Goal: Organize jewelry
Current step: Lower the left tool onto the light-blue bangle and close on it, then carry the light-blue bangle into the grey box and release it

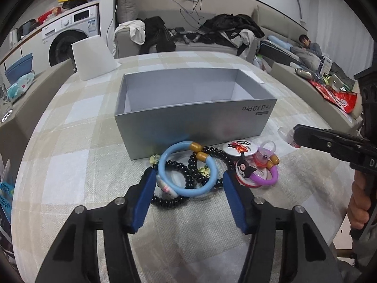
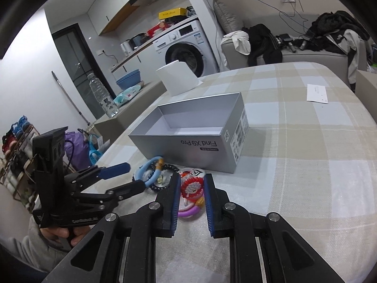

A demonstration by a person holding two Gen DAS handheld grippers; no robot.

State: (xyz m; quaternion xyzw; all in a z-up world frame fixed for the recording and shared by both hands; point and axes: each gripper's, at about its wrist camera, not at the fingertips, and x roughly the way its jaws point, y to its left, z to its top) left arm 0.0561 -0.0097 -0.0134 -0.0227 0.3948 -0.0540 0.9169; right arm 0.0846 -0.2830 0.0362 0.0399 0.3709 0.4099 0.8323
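Observation:
An open grey box (image 1: 195, 115) stands on the checked tablecloth, also in the right wrist view (image 2: 188, 139). Before it lies a jewelry pile: a light-blue bangle (image 1: 187, 168), black bead strands (image 1: 195, 165), a round badge (image 1: 238, 147), a purple ring (image 1: 264, 179). My left gripper (image 1: 189, 180) is open, its pads on either side of the blue bangle. My right gripper (image 2: 192, 188) is shut on a red-and-white beaded piece (image 2: 192, 187) held above the pile; it also shows in the left wrist view (image 1: 293, 139).
A white foam block (image 1: 94, 56) stands beyond the box. A white card (image 2: 317, 93) lies at the far right of the table. A water bottle (image 2: 102, 94) and blue bowls (image 2: 128, 79) sit on a side ledge. A sofa with clothes stands behind.

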